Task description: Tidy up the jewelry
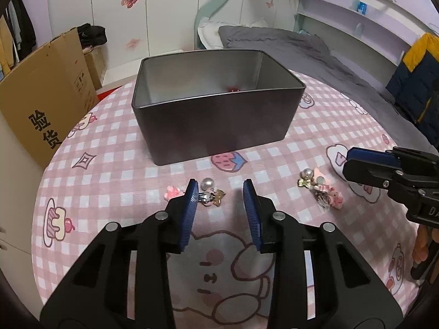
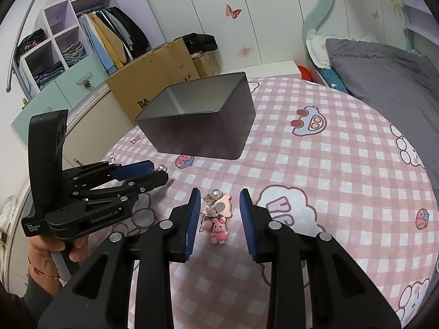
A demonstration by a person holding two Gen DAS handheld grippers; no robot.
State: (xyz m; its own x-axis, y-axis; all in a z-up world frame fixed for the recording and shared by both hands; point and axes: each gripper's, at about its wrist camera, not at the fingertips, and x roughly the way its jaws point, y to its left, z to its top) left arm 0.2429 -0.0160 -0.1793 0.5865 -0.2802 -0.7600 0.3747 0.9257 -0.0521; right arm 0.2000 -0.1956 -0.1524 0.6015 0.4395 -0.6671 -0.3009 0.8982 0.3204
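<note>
A dark metal tin [image 1: 214,128] [image 2: 203,137] stands open on the pink checked cloth, with something small and red [image 1: 233,89] on its floor. In front of it, my left gripper [image 1: 221,190] is open over a pearl earring with a gold bow [image 1: 210,192]; its left pad is close to the clip, not pressing it. A pink charm [image 1: 172,192] lies just left of that finger. My right gripper [image 2: 220,193] is open around a cluster of a pearl piece [image 2: 216,193], a pink heart piece [image 2: 225,205] and a pink bear charm [image 2: 219,232]. None of them is gripped.
The round table's cloth [image 2: 329,164] shows cartoon prints. A cardboard box [image 1: 41,104] stands off the left edge, and a bed with grey bedding [image 2: 384,76] runs along the right. A hand [image 2: 55,249] holds the left gripper's body [image 2: 82,192] close beside my right gripper.
</note>
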